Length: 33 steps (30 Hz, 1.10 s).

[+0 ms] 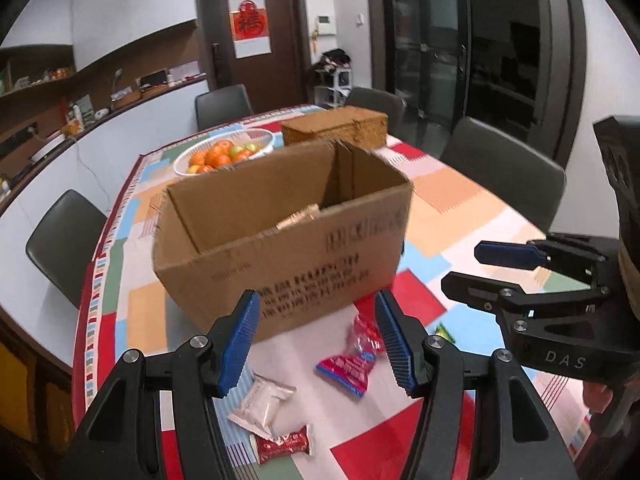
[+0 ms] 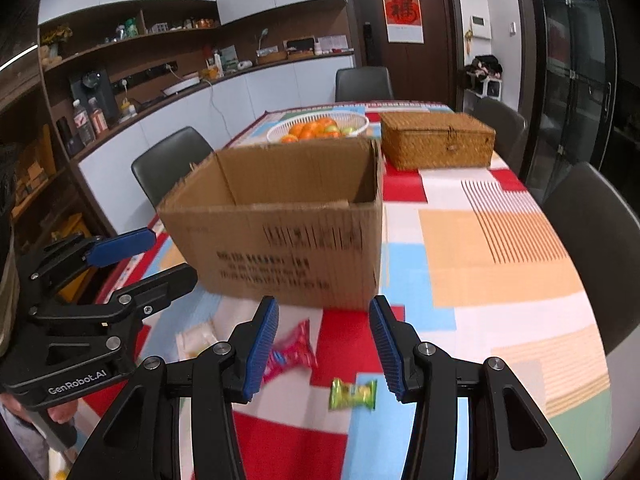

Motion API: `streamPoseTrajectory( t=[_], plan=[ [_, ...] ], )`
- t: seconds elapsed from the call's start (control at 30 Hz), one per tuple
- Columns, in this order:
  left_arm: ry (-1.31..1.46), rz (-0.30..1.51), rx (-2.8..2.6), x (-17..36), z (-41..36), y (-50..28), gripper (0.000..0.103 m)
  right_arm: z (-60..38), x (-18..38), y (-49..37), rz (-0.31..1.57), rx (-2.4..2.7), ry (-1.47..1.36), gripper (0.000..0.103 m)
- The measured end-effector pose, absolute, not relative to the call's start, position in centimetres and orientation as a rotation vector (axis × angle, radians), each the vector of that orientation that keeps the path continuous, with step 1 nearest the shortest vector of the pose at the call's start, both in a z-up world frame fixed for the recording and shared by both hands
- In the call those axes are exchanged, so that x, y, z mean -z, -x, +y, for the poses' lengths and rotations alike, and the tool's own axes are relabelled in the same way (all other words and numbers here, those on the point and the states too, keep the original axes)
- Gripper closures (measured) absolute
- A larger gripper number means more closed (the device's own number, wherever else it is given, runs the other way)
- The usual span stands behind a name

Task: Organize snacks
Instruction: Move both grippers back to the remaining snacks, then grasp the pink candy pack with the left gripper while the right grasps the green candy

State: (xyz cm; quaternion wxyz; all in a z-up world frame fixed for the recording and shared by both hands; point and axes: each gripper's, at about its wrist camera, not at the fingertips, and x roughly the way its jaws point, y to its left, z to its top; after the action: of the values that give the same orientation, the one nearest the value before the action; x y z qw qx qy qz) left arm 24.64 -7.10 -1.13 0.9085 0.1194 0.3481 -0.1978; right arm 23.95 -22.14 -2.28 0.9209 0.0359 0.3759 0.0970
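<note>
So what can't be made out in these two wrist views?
- Cardboard box contents: near wall hides all but one pale wrapper in the left wrist view; nothing shows in the right.
- Box print: motion-blurred, unreadable in both.
- White packet: partly behind a left gripper finger.
- Pink-and-red snack: blurred, partly behind a right gripper finger.
- Green candy: label too blurred.
- Wicker box: lid shut.

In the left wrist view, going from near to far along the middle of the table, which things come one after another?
Dark red snack packet → white snack packet → cardboard box → white fruit basket → woven box.
</note>
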Motion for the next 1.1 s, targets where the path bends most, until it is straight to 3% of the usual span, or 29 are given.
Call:
streamPoseTrajectory(
  t=[1.1],
  plan=[
    [-0.366,0.956,0.493,12.3,-10.5,-28.2,0.039,-24.0,13.4,-24.8,1.042,-0.183,-0.110,0.055]
  ],
)
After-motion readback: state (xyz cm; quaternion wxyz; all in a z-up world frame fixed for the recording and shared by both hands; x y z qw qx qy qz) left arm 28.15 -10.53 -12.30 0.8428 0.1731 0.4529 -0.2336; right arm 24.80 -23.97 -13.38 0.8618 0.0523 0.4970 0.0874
